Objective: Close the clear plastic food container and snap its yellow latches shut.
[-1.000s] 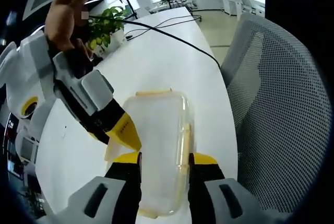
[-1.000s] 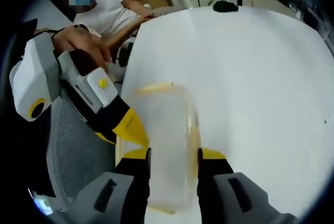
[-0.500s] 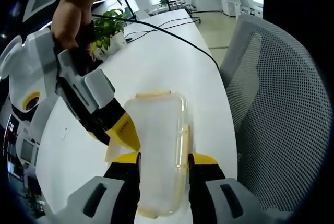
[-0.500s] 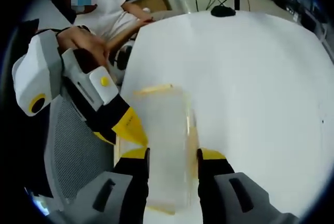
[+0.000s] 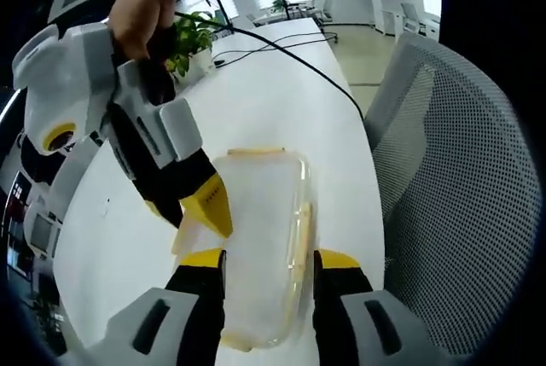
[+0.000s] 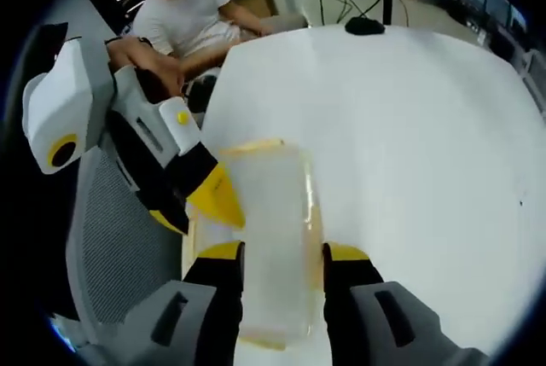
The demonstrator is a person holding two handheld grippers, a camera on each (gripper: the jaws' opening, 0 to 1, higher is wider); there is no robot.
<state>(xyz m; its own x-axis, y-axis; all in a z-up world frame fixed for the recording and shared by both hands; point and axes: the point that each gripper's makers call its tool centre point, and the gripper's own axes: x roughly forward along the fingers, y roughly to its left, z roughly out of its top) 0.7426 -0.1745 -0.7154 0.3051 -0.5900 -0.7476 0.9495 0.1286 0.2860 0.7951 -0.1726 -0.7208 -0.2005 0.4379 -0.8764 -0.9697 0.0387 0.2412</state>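
A clear plastic food container (image 5: 260,229) lies with its lid on, on a white table (image 5: 256,101), near the edge. Yellow latches show on its long side (image 5: 300,229) and far end (image 5: 254,153). My left gripper (image 5: 269,259) stands open just above the lid, one jaw over it and the other beside the side latch. My right gripper (image 5: 192,212) reaches in at an angle, its yellow tips at the container's other long edge. In the right gripper view the container (image 6: 269,229) lies under my open right gripper (image 6: 283,255), with the left gripper (image 6: 205,204) at its left edge.
A grey mesh chair (image 5: 452,178) stands close against the table edge beside the container. A potted plant (image 5: 192,37) and a black cable (image 5: 290,55) lie further along the table. A seated person (image 6: 196,20) and a small black object (image 6: 365,25) are at the far side.
Both views have shifted slightly. The right gripper has tilted up a little at the container's edge. The container has stayed in place.
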